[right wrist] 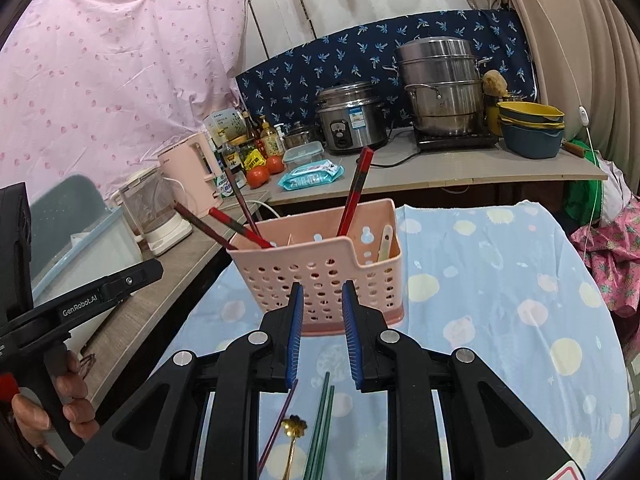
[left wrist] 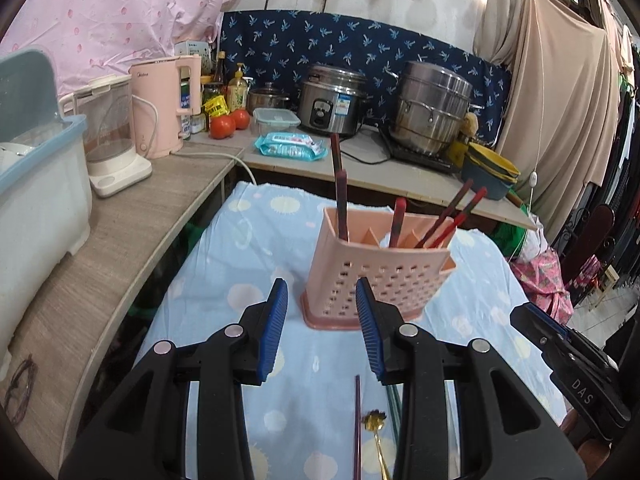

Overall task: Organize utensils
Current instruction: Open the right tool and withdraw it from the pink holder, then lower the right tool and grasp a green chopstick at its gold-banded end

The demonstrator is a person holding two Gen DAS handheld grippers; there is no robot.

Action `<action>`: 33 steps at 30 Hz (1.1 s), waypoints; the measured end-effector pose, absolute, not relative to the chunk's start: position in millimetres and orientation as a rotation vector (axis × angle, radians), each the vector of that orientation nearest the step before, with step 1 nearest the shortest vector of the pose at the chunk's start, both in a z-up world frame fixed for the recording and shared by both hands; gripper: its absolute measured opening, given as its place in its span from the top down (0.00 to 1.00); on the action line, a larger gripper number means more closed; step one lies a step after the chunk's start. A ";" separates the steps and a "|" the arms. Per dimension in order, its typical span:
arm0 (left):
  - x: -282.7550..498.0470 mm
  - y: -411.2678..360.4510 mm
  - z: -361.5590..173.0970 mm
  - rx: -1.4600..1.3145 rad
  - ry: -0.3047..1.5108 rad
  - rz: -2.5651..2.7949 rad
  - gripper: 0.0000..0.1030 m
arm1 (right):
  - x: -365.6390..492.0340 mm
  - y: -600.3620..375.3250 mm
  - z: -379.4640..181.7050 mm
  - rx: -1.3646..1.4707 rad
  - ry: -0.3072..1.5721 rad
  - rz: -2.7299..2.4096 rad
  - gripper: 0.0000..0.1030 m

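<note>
A pink perforated utensil holder [left wrist: 372, 268] [right wrist: 320, 272] stands on the blue dotted cloth [left wrist: 248, 248]. Several red and dark chopsticks [left wrist: 440, 224] [right wrist: 354, 192] lean in its compartments, and a pale spoon handle [right wrist: 386, 242] sits in its right end. On the cloth near me lie a purple chopstick [left wrist: 357, 420] [right wrist: 280, 420], a gold flower-shaped spoon [left wrist: 374, 420] [right wrist: 294, 428] and green chopsticks [right wrist: 322, 420]. My left gripper [left wrist: 321, 294] is open and empty, short of the holder. My right gripper [right wrist: 323, 300] has a narrower gap, also empty, above the loose utensils.
A curved wooden counter [left wrist: 132, 240] on the left carries a dish rack [left wrist: 36, 184], a blender [left wrist: 112, 132] and a pink kettle [left wrist: 164, 108]. The back shelf holds a rice cooker [left wrist: 332, 100], a steamer pot [left wrist: 432, 108], stacked bowls [left wrist: 490, 172], tomatoes and a wipes pack. A hand [right wrist: 68, 400] grips the left tool.
</note>
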State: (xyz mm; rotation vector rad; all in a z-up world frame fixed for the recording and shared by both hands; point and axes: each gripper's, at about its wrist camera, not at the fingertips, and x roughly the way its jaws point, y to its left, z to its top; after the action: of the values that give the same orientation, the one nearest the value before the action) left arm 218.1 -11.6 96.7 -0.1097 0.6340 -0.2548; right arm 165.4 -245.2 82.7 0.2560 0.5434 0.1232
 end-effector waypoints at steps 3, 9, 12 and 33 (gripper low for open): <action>210.5 -11.0 85.6 -0.106 0.662 -0.251 0.67 | 154.4 -244.3 71.5 0.263 0.573 0.128 0.80; 190.8 -11.6 51.8 -0.086 0.739 -0.239 0.67 | 127.5 -235.3 39.7 0.236 0.655 0.138 0.80; 180.1 -13.0 32.8 -0.064 0.779 -0.237 0.67 | 111.6 -228.8 19.9 0.218 0.704 0.142 0.80; 106.1 -26.3 -45.3 -0.019 0.968 -0.310 0.66 | 36.9 -199.5 -58.6 0.210 0.904 0.160 0.80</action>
State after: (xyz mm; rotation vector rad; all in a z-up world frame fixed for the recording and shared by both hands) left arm 106.1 -26.3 -45.3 -0.0186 0.9677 -0.3096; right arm 36.9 -199.5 -58.6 0.2103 0.9040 0.1601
